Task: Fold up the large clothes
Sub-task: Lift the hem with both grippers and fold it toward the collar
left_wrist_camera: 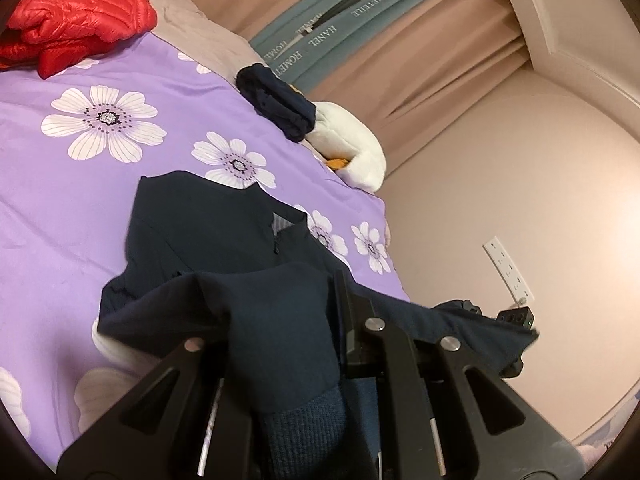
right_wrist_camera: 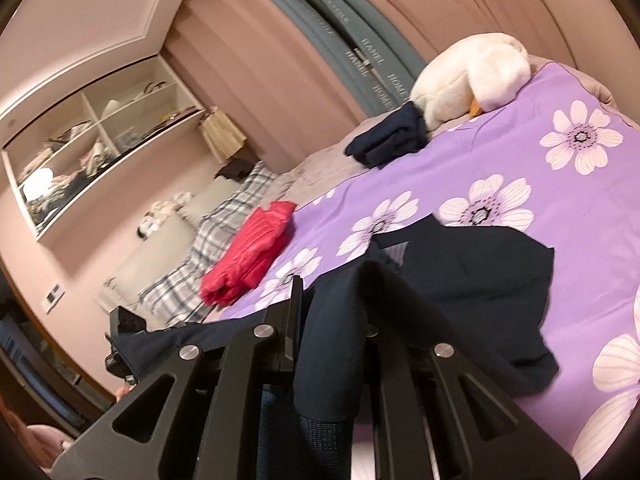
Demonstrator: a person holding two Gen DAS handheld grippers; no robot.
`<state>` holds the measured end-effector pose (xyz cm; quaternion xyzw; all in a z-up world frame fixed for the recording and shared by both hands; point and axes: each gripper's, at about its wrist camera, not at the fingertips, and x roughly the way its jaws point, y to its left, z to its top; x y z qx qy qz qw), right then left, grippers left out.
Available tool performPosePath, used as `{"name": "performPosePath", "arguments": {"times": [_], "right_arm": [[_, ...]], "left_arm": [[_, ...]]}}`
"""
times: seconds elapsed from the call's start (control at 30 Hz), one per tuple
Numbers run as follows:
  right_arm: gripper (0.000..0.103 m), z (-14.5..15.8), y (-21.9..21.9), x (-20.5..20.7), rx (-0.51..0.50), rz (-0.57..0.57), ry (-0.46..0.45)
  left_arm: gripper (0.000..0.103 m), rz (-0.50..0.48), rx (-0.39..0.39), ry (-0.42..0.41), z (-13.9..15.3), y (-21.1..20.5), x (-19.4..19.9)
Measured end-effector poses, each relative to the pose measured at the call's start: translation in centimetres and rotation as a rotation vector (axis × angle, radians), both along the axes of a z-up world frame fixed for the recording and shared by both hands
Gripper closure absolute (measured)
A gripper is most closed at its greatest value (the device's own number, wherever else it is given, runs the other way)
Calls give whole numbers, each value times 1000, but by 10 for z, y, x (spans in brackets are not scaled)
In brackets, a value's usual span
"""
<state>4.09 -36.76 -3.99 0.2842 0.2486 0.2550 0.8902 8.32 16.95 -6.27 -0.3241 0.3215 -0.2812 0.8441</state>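
Bedspread (left_wrist_camera: pixel 60 184): purple with white flowers, spread over the bed; it fills the 9 o'clock half of the left wrist view and the 3 o'clock half of the right wrist view
Red jacket (left_wrist_camera: pixel 76 20): quilted and folded, at 10 o'clock in the left wrist view; in the right wrist view it lies near the middle, just beside a checked pillow (right_wrist_camera: pixel 224 232)
Folded dark garment (left_wrist_camera: pixel 276 100): small navy bundle at the far edge of the bedspread, touching the white plush toy (left_wrist_camera: pixel 352 152), whose orange beak shows
Navy jacket (left_wrist_camera: pixel 208 232): the large piece being folded; its collar end lies flat on the bedspread at the centre, while the near end is lifted off the bed and stretched between the two tongs
Left tongs (left_wrist_camera: pixel 320 320): clenched on the raised edge of the navy jacket, cloth draped over the fingers at 6 o'clock; the ribbed lining hangs below
Right tongs (right_wrist_camera: pixel 332 312): clenched on the same raised edge, a fold of cloth bunched between the fingers at 6 o'clock; in the left wrist view it shows at 4 o'clock under the taut hem
Curtains (left_wrist_camera: pixel 400 60): pinkish-brown, at 12 o'clock beyond the bed
Wall socket (left_wrist_camera: pixel 508 268): white plate at 3 o'clock in the left wrist view
Shelves (right_wrist_camera: pixel 100 136): white, cluttered, at 9 o'clock in the right wrist view
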Motion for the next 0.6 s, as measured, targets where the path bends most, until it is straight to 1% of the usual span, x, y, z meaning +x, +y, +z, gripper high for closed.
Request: {"name": "performPosePath", "arguments": {"times": [0.1, 0.23, 0.37, 0.47, 0.6], "right_arm": [[92, -5, -3, 14, -15, -28, 16], [92, -12, -8, 29, -34, -65, 27], [92, -21, -13, 50, -78, -118, 58], [92, -32, -15, 62, -76, -132, 85], [92, -41, -15, 80, -94, -134, 113]], "left_arm": [[93, 18, -4, 28, -7, 1, 15], [93, 34, 11, 45, -12, 2, 32], [93, 52, 15, 66, -19, 2, 51], [93, 57, 5, 90, -26, 1, 63], [93, 61, 26, 130, -35, -2, 87]]}}
